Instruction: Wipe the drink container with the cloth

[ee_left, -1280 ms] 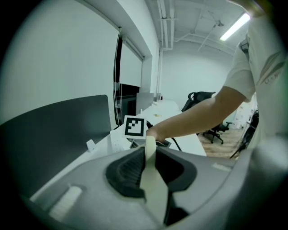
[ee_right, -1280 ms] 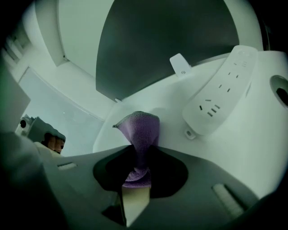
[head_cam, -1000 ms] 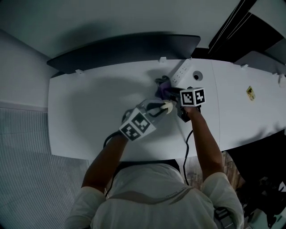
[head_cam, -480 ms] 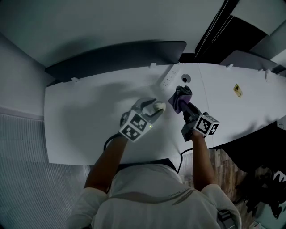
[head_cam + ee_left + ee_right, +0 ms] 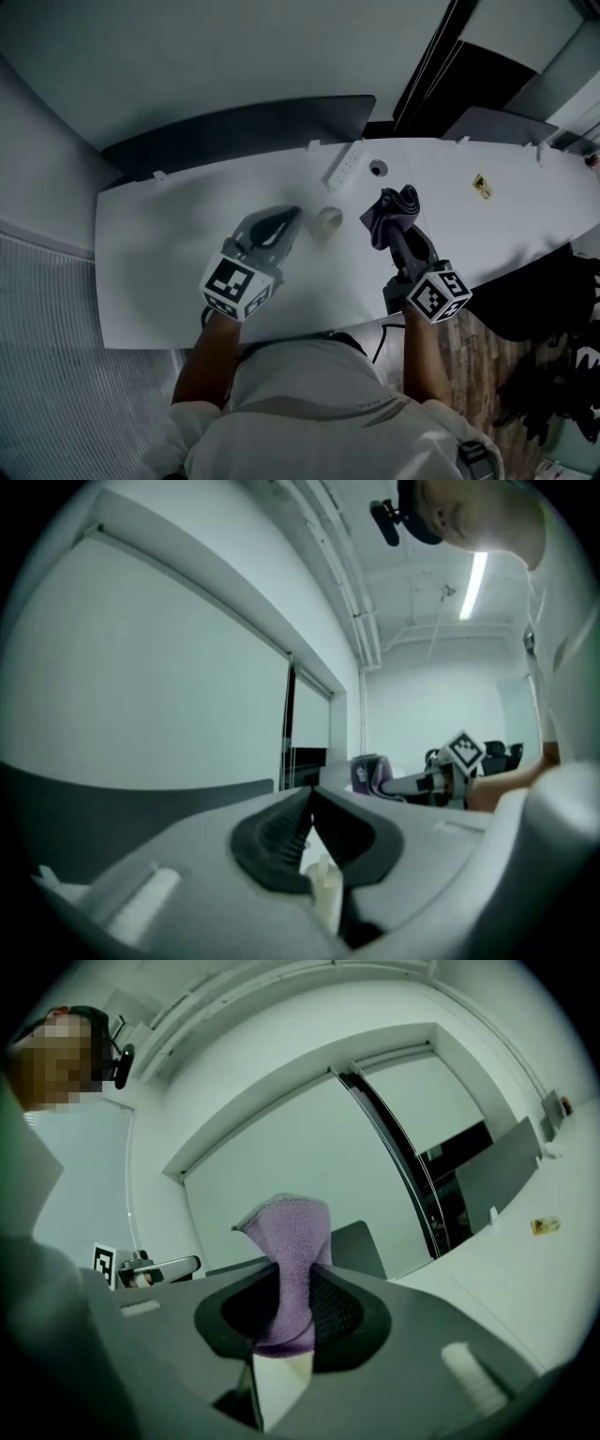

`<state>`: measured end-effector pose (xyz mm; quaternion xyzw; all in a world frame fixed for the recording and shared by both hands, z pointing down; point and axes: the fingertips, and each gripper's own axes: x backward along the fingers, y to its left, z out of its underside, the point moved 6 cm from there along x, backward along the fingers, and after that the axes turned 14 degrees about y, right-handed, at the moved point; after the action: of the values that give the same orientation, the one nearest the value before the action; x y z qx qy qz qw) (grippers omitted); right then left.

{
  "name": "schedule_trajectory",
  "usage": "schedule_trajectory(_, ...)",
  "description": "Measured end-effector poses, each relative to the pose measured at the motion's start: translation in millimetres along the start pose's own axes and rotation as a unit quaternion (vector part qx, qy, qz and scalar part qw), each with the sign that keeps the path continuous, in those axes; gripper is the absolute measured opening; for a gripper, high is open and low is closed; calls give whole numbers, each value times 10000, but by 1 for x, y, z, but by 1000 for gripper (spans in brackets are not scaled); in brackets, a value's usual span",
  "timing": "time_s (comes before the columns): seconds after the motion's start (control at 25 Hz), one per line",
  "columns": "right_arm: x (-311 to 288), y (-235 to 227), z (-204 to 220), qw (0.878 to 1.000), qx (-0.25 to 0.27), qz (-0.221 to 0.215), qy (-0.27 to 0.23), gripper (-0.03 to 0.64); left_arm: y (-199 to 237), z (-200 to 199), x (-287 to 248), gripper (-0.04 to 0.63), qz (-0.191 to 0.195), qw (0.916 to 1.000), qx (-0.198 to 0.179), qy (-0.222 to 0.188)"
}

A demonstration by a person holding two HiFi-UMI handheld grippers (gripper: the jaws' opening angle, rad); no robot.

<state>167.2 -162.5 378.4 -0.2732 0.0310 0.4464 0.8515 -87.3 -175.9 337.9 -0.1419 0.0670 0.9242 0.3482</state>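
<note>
- White counter (image 5: 159,253) fills most of the head view and carries little, so there is free room on every side of the cup.
- Dark panel (image 5: 244,131) stands along its far edge, clear of the work.
- Left claw (image 5: 291,214) hangs above the counter just left of the cup and points about level. Its jaws have just been closing, and its own view shows them meeting at the tips with nothing between them. It looks across the room, not down at the cup, so I judge that nothing is steadying the cup.
- Right claw (image 5: 392,234) is also lifted clear of the counter, to the right of the cup. Its jaws are clamped on the cloth.
- Purple cloth (image 5: 286,1241) is pinched at its lower part between the pads. A folded tuft stands out past the tips, and I take that loose end to be the wiping face, held out so that fabric reaches the cup before the jaws do.
- Power strip (image 5: 344,169) lies near the far edge, behind the cup and apart from it.
- Cup (image 5: 330,220), small and pale, sits on the counter between the 2 claws and neither touches it. It is too small to tell whether it is clean. With both claws raised, the wipe is not under way at this moment.
</note>
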Motion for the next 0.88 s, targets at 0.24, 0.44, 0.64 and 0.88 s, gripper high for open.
schedule_trajectory(0.24,28,56,-22,9971,657,-207,-315,94,-4,-13,66,5,-394,9983,209,-375)
schedule_trajectory(0.44,36,84,-38,9913,1220,93,-476,92,1,-16,92,5,-722,9971,58,-241)
schedule_trajectory(0.64,40,95,-43,9878,1404,278,-619,92,-3,-15,103,5,-773,9965,-17,-310)
schedule_trajectory(0.88,41,101,-47,9878,1406,273,-606,92,-9,-25,103,5,-767,9963,-75,-373)
